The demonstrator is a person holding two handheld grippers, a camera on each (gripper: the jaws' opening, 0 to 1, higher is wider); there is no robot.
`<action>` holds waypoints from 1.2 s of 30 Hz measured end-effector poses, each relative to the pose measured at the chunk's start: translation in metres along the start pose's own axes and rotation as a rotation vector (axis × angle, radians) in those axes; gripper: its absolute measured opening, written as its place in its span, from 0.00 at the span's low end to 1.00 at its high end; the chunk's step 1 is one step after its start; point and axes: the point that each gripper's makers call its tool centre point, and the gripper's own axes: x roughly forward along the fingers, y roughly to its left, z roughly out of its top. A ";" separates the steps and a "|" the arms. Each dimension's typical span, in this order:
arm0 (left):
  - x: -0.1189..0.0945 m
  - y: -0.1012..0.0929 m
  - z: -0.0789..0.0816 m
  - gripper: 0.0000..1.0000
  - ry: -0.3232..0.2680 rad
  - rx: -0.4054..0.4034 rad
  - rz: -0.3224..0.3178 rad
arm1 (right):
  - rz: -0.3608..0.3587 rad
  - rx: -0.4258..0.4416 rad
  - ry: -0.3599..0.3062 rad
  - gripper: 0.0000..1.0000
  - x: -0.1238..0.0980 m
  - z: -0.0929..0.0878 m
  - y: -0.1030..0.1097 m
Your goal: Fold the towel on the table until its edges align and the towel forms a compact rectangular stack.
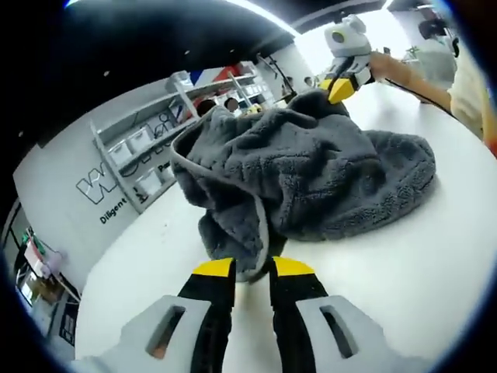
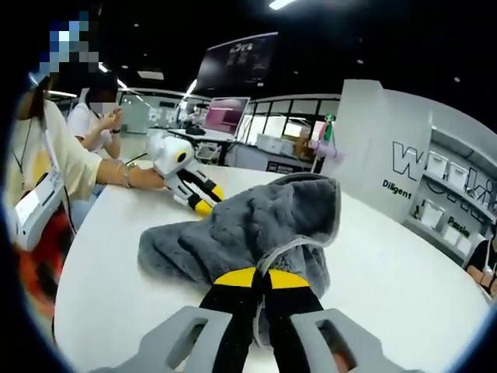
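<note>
A grey fleecy towel (image 1: 311,171) lies bunched in a mound on the white round table (image 1: 435,264). In the left gripper view, my left gripper (image 1: 252,270) is shut on the towel's pale hemmed edge at the near side. My right gripper (image 1: 342,87) meets the far side of the cloth. In the right gripper view, my right gripper (image 2: 256,278) is shut on a hemmed corner of the towel (image 2: 248,225), which rises in a fold above the jaws. Beyond the cloth, the left gripper (image 2: 200,200) reaches in, with a person's hand (image 2: 144,179) holding it.
A person in a pale yellow top (image 2: 54,155) is at the table's edge. White shelving with boxes (image 1: 147,155) and a lettered wall (image 2: 404,167) stand behind. Bare tabletop (image 2: 404,272) lies around the towel.
</note>
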 end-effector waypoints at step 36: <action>-0.012 0.023 0.008 0.00 -0.042 -0.105 0.073 | -0.055 -0.036 -0.017 0.00 -0.005 0.004 -0.013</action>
